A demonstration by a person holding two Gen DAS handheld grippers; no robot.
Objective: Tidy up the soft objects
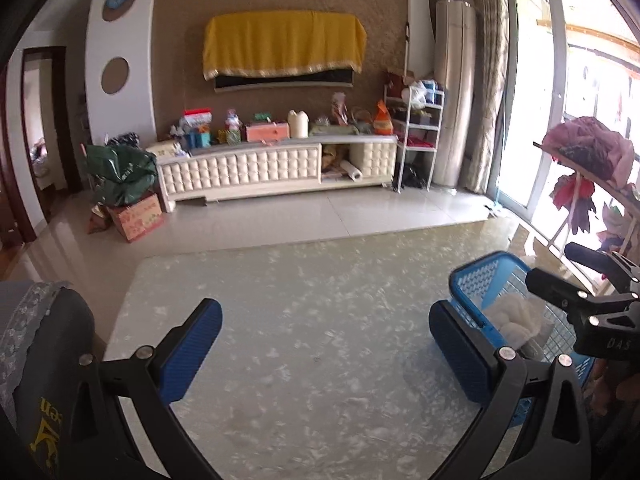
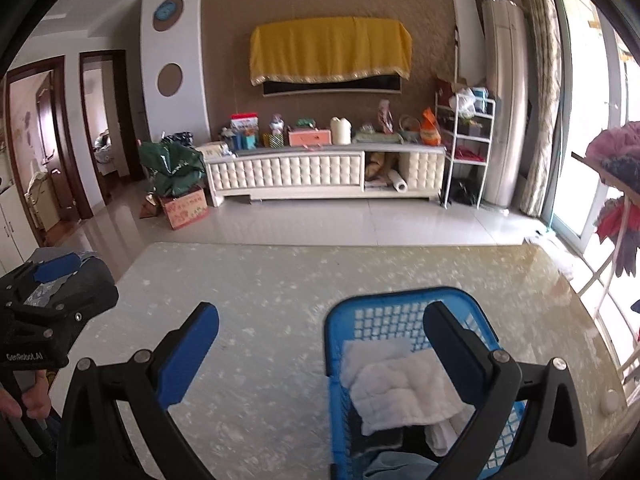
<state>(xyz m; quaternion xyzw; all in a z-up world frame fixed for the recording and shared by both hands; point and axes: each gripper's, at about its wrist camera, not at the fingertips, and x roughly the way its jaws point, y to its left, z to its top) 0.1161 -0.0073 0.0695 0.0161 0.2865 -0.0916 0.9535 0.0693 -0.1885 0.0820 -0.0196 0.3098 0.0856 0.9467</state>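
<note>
Living room backdrop, speckled counter [image 2: 280,300] fills lower frame. Blue basket [image 2: 404,304] at lower right already collects white folded cloths [image 2: 404,392], likely the sorting spot. Right gripper [image 2: 320,356] fingers spread wide over the basket, holding nothing. Left gripper [image 1: 326,352] fingers wide apart too, empty above bare counter.

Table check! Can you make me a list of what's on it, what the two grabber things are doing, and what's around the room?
Surface: pale speckled table, mostly bare.
Job's things: white cloths lie inside the blue basket; something blue-grey beneath them, unclear.
Clutter: a small white round object near the table's right edge.
Grippers: left gripper open, holding nothing; right gripper open above the basket, holding nothing.
Cables: nothing seen.
Surroundings: TV cabinet, yellow-draped TV, clothes rack.
</note>
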